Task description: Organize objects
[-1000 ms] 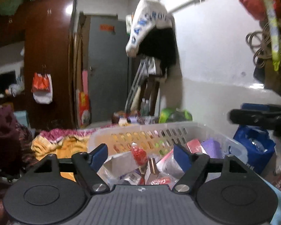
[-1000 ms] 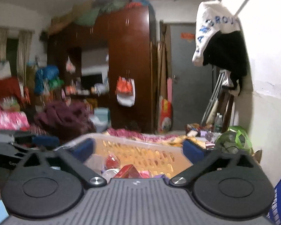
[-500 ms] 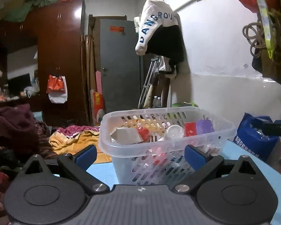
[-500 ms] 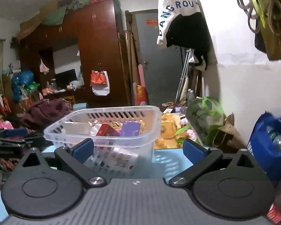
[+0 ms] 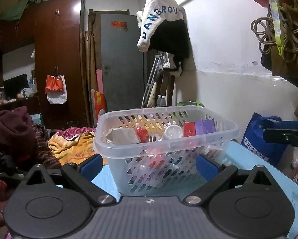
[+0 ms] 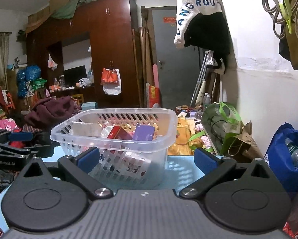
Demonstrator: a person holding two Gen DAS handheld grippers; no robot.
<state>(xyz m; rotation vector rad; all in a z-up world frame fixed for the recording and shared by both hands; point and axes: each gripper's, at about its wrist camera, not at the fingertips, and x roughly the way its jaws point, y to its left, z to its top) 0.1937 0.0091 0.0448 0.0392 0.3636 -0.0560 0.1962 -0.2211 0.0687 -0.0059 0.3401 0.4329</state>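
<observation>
A clear plastic basket point(image 5: 129, 149) stands on the light blue table point(image 5: 246, 157); it also shows in the right wrist view point(image 6: 117, 139). It holds a red box point(image 5: 189, 129), a purple box point(image 5: 205, 125), a grey-white packet point(image 5: 123, 136) and other small packs. My left gripper point(image 5: 148, 164) is open and empty, low in front of the basket. My right gripper point(image 6: 147, 158) is open and empty, level with the basket's near right corner. Each gripper shows at the edge of the other's view.
A blue bag point(image 5: 260, 139) with a bottle stands right of the table by the white wall. A green bag point(image 6: 222, 125) and paper bag sit behind the table. Clothes pile point(image 5: 11, 131) at left. Cords and bags hang at upper right point(image 5: 274, 35).
Both grippers have drawn back and come down from above the basket's rim to table height in front of it. Both stayed open and empty.
</observation>
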